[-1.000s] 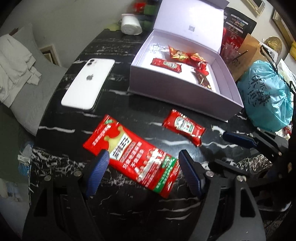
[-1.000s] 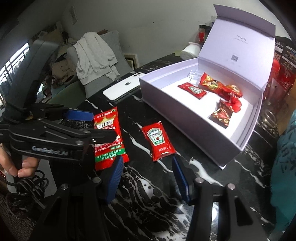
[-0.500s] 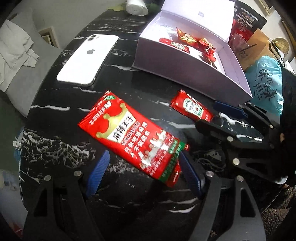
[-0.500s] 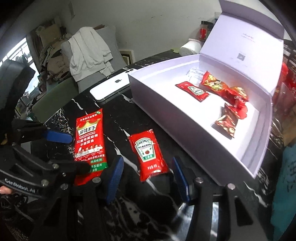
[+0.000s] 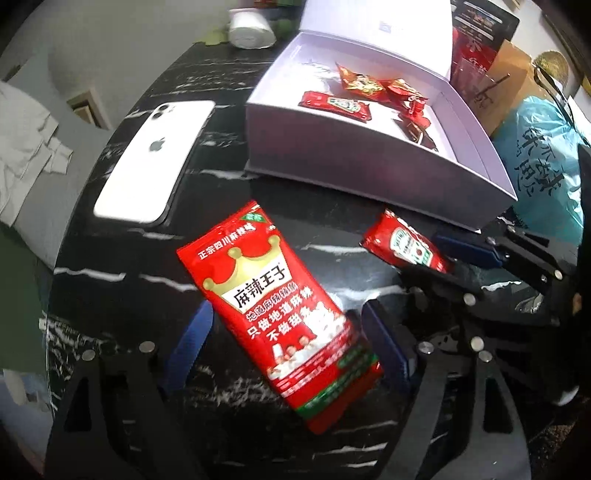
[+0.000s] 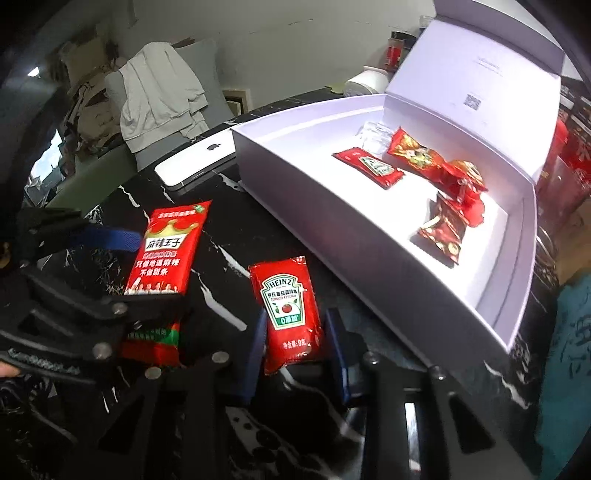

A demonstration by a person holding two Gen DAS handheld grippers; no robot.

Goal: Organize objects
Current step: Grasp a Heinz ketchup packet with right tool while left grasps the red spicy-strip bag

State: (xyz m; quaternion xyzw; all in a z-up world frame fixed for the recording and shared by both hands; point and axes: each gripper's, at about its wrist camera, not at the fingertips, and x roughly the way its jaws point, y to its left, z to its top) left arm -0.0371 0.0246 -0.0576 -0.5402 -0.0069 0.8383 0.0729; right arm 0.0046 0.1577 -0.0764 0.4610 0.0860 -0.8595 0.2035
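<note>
both grippers dropped: right gripper (image 6: 295, 343) closing round ketchup sachet (image 6: 286, 310), left gripper (image 5: 284, 350) wide astride snack pack (image 5: 280, 306).

A white phone (image 5: 155, 162) lies face down on the black marbled counter (image 5: 110, 284), just beside the left end of the open box. Behind it a roll of white tissue (image 5: 251, 27) stands at the counter's far edge. A grey chair (image 6: 199, 74) draped with pale clothing (image 6: 159, 92) sits beyond the counter. A teal plastic bag (image 5: 546, 162) with dark lettering bulges on the right.
</note>
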